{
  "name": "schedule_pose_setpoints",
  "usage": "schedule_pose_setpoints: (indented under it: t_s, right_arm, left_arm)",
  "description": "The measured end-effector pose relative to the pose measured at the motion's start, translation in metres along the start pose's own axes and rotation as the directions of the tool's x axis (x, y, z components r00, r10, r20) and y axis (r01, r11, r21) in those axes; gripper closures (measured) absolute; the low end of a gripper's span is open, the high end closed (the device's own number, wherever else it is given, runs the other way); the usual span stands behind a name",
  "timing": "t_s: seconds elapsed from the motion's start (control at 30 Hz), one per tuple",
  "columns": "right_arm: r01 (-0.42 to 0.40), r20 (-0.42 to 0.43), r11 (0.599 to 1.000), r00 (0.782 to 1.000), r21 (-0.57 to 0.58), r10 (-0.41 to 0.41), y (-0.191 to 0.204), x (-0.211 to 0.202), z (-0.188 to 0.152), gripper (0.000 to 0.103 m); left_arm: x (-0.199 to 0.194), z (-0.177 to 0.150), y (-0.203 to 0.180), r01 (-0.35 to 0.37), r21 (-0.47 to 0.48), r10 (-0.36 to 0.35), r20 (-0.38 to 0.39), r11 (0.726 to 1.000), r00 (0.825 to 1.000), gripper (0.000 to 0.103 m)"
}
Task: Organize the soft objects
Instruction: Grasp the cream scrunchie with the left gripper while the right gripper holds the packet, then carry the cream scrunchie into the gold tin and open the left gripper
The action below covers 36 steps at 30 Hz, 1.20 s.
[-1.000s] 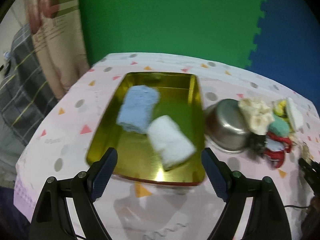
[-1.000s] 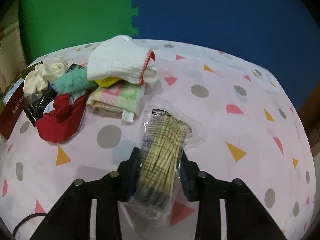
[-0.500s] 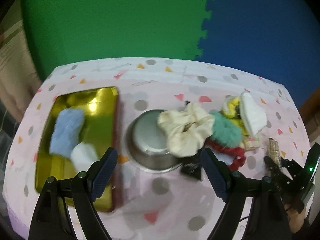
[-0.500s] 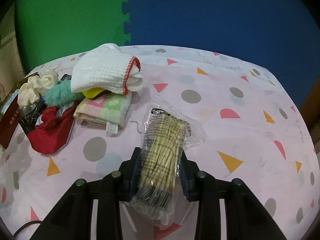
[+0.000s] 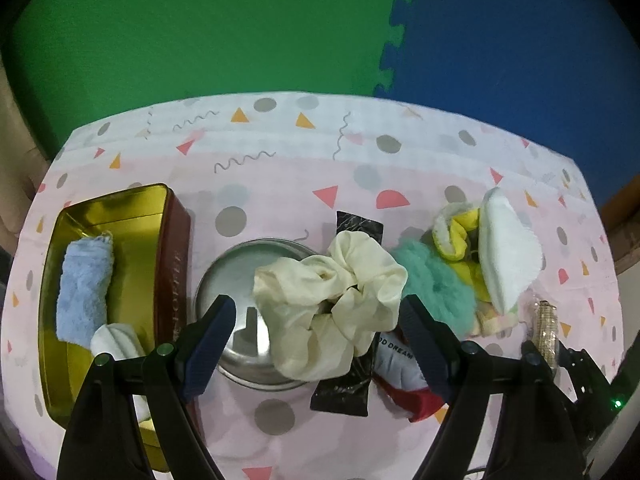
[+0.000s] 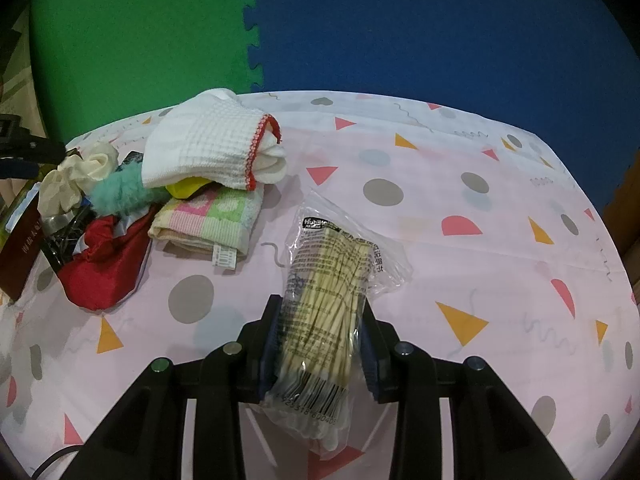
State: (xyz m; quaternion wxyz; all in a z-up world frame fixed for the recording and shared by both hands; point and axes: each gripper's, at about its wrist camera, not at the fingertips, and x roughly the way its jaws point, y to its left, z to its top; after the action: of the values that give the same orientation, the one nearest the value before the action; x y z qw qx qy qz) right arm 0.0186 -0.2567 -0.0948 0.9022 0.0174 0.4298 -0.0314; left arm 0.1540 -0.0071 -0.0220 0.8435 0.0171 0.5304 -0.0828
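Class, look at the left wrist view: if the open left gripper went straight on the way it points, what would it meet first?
Most likely the cream satin scrunchie, draped over the steel bowl's rim, centred between the left gripper fingers; depth is uncertain.

Left gripper (image 5: 316,344) jaws wide, right gripper (image 6: 320,344) clamped.

Behind the table (image 5: 280,208) stands a backdrop of foam mats — a green mat (image 5: 200,28) on the left and a blue mat (image 5: 520,40) on the right, locked together along a jigsaw-toothed seam. The table wears a pale pink tablecloth (image 6: 460,208) printed with grey dots, orange and red triangles, half-circles and thin squiggles — creased in faint folds. The light is dim and even. Something brown shows at the far right edge, too little to tell what.
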Motion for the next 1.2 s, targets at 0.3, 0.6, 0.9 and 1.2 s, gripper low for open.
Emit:
schedule_pose_setpoints:
  t_s: [0.3, 0.6, 0.9, 1.2]
  right_arm:
    - [-0.024, 0.001, 1.0, 1.0, 0.016, 0.024, -0.004, 0.0, 0.0, 0.066]
    - [-0.031, 0.001, 0.999, 1.0, 0.018, 0.031, -0.005, 0.0, 0.0, 0.065]
    - [-0.032, 0.001, 0.999, 0.999, 0.02, 0.032, -0.005, 0.0, 0.0, 0.065]
    - [-0.03, 0.001, 0.999, 1.0, 0.019, 0.03, -0.005, 0.0, 0.0, 0.065]
  left_arm:
    - [0.017, 0.003, -0.013, -0.027, 0.012, 0.027, -0.04, 1.0, 0.999, 0.023]
    - [0.03, 0.004, -0.02, -0.027, 0.021, 0.029, -0.088, 0.999, 0.996, 0.053]
    - [0.027, 0.006, -0.016, 0.014, 0.005, -0.013, -0.104, 1.0, 0.994, 0.093]
    - [0.007, 0.006, -0.016, 0.039, 0.008, -0.038, -0.065, 0.999, 0.997, 0.095]
